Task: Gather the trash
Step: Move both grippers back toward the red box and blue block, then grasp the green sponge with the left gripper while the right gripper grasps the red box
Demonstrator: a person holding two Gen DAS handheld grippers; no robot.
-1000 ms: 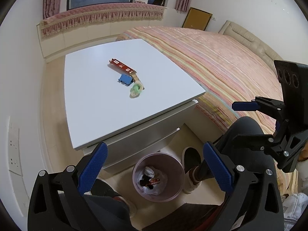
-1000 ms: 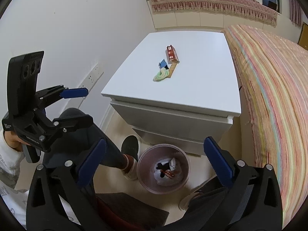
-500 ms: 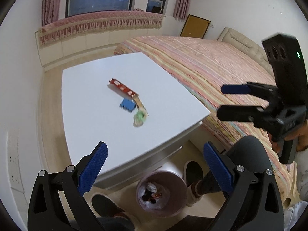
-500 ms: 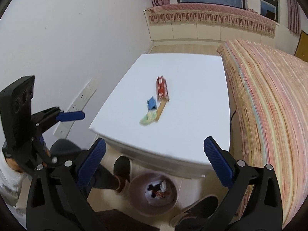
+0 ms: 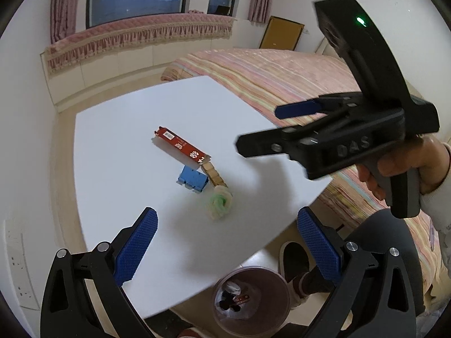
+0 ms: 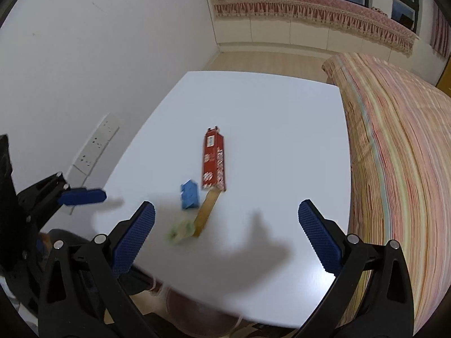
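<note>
Trash lies mid-table on the white table [image 5: 118, 169]: a red carton [image 5: 181, 146] [image 6: 213, 162], a blue wrapper [image 5: 192, 180] [image 6: 190, 194], a tan strip [image 5: 213, 174] [image 6: 205, 214] and a crumpled green-white wad [image 5: 219, 205] [image 6: 180, 230]. My left gripper [image 5: 227, 243] is open and empty, above the table's near edge, short of the wad. My right gripper [image 6: 225, 238] is open and empty, above the table just short of the trash. A pink bin [image 5: 251, 298] with trash inside stands on the floor below the table edge.
A bed with a striped cover [image 5: 282, 84] [image 6: 400, 146] runs along the table's right side. A white wall with sockets [image 6: 97, 143] is on the left. The person's legs and shoe [image 5: 293, 256] are beside the bin.
Both grippers have risen from floor level near the bin and moved forward over the table toward the trash. Both stay open.
</note>
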